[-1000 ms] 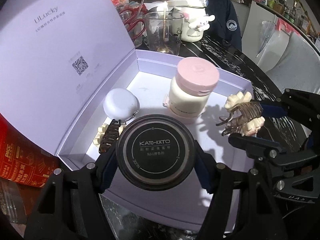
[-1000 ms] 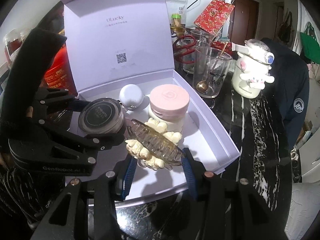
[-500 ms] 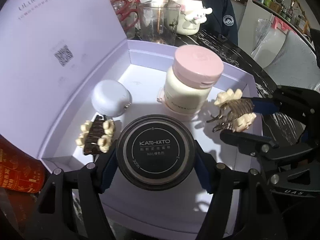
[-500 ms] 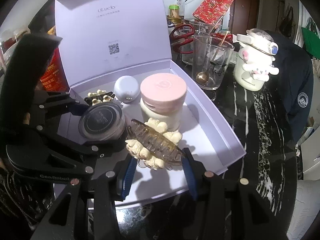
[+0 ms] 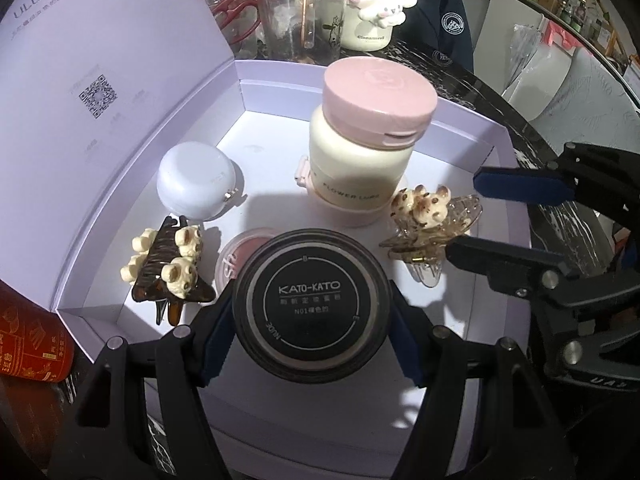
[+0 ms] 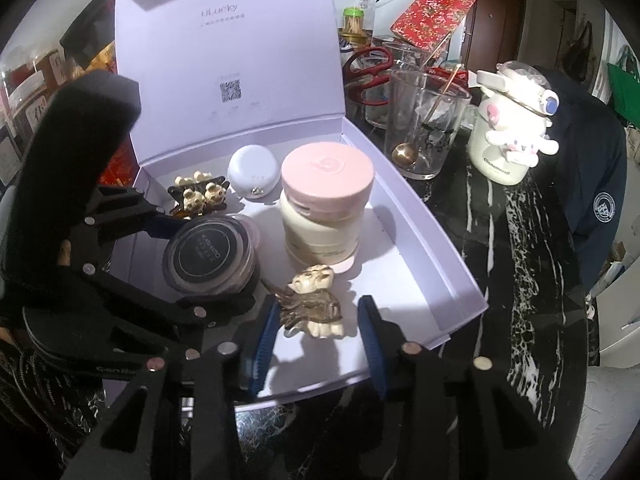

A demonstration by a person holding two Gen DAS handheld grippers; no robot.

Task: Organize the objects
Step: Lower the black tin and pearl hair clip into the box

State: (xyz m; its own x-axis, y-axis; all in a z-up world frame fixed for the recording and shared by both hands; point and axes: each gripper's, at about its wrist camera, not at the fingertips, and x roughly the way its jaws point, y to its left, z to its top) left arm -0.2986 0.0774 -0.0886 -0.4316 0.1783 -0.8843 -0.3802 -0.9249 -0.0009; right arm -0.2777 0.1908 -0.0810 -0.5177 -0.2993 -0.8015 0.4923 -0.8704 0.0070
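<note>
My left gripper is shut on a black KATO-KATO jar, held just over the floor of the open lilac box. The jar also shows in the right wrist view. My right gripper is open, its fingers either side of a clear hair claw with cream bears that lies on the box floor. That claw shows in the left wrist view. In the box stand a pink-lidded bottle, a pale round case, a brown bear hair claw and a pink pot.
The box lid stands upright at the back. Behind the box on the black marble table are a glass with a spoon, red scissors and a white Cinnamoroll cup. A red packet lies left of the box.
My right gripper opened and let go of the clear bear hair claw, which now lies on the box floor. My left gripper moved further into the box with the jar still held.
</note>
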